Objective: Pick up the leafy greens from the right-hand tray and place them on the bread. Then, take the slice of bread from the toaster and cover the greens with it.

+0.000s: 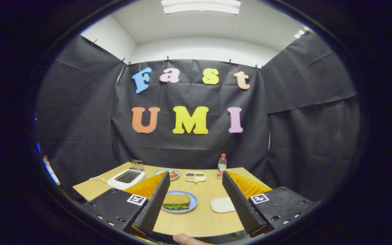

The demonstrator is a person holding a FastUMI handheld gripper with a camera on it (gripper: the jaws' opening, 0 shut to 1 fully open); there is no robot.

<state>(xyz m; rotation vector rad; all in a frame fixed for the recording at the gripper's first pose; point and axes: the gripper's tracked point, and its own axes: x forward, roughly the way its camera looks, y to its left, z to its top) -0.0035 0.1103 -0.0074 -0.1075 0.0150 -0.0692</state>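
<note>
On the blue plate (191, 204) lies a stack: a bread slice (176, 198) on top, with leafy greens (175, 206) showing under its near edge. The plate sits between my fingers, a little beyond them. The white tray (222, 204) to the right of the plate holds nothing. A white toaster (126, 178) stands at the back left of the table; no bread sticks up from its slots. My gripper (196, 180) is open and held well above the table, its two ridged black fingers (155, 204) spread wide with nothing between them.
Along the far side of the wooden table (199, 221) stand a small plate with something red (170, 174), a white divided dish (195, 176) and a clear bottle with a red cap (221, 166). A small rack (136, 165) stands behind the toaster. A fingertip (186, 239) shows at the near edge.
</note>
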